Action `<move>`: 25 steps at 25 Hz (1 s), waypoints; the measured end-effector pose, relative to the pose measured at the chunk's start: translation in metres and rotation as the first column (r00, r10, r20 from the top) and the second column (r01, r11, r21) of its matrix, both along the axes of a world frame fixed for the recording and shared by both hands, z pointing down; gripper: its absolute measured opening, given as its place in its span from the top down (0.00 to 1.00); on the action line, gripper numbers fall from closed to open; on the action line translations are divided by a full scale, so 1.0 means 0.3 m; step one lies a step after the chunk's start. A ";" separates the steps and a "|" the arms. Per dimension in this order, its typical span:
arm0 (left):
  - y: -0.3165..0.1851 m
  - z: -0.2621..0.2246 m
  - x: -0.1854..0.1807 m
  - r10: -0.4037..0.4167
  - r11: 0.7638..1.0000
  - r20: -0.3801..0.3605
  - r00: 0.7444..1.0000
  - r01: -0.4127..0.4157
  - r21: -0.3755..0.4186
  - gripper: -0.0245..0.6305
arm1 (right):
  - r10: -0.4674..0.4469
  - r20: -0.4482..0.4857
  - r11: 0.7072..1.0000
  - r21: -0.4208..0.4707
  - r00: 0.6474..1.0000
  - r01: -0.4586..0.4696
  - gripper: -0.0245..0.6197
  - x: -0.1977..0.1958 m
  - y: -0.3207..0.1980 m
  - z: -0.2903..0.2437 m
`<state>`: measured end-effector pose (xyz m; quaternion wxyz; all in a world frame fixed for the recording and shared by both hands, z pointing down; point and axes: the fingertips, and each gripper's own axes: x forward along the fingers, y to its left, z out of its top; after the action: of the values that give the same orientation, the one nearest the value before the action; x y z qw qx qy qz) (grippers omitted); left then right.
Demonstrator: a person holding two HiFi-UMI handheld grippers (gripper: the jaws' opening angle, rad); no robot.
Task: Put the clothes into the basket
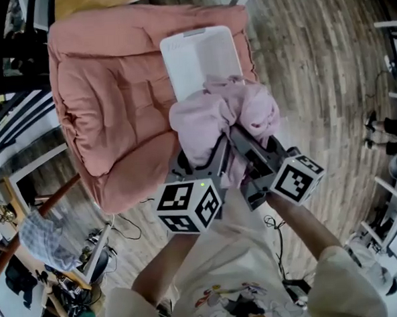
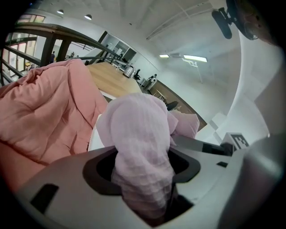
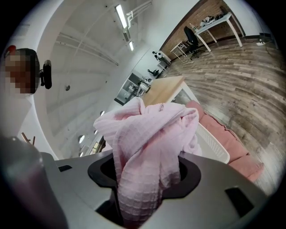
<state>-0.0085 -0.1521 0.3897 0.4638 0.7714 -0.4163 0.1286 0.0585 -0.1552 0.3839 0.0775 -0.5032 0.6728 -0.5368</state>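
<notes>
Both grippers clamp one pale pink waffle-weave cloth garment [image 1: 213, 117], bunched into a lump between them. The left gripper [image 1: 208, 152] has its jaws partway closed on a thick fold of the garment; in the left gripper view the fabric [image 2: 140, 138] fills the gap and runs down between the jaws. The right gripper [image 1: 243, 140] has its jaws fairly wide and also pressed on the garment, with a twisted wad [image 3: 147, 138] packed between them. The two grippers sit just beside each other with their tips converging in the cloth. The white rectangular plastic basket [image 1: 195, 54] lies on the big salmon-pink padded cushion [image 1: 108, 106], which rests on the wood plank floor [image 1: 313, 67]. The visible part of the basket's inside shows only its bare white bottom. The garment covers the basket's near end in the head view, so what lies there is hidden. It is held up at the basket's near edge; I can't tell whether it touches the rim. The right gripper view shows the basket's perforated side wall [image 3: 214, 143] just behind the cloth. The person's forearms and printed white T-shirt [image 1: 240, 286] are at the bottom of the frame.
</notes>
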 end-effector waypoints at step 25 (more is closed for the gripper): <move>-0.207 0.406 0.025 -0.037 0.998 0.038 0.999 0.038 -0.040 0.54 | -0.049 -0.092 0.998 -0.043 0.995 0.045 0.58 0.033 -0.218 0.395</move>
<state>-0.0009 -0.2142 0.5113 0.4739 0.7514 -0.4364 0.1426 0.0684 -0.2206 0.5024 0.0231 -0.5132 0.6761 -0.5282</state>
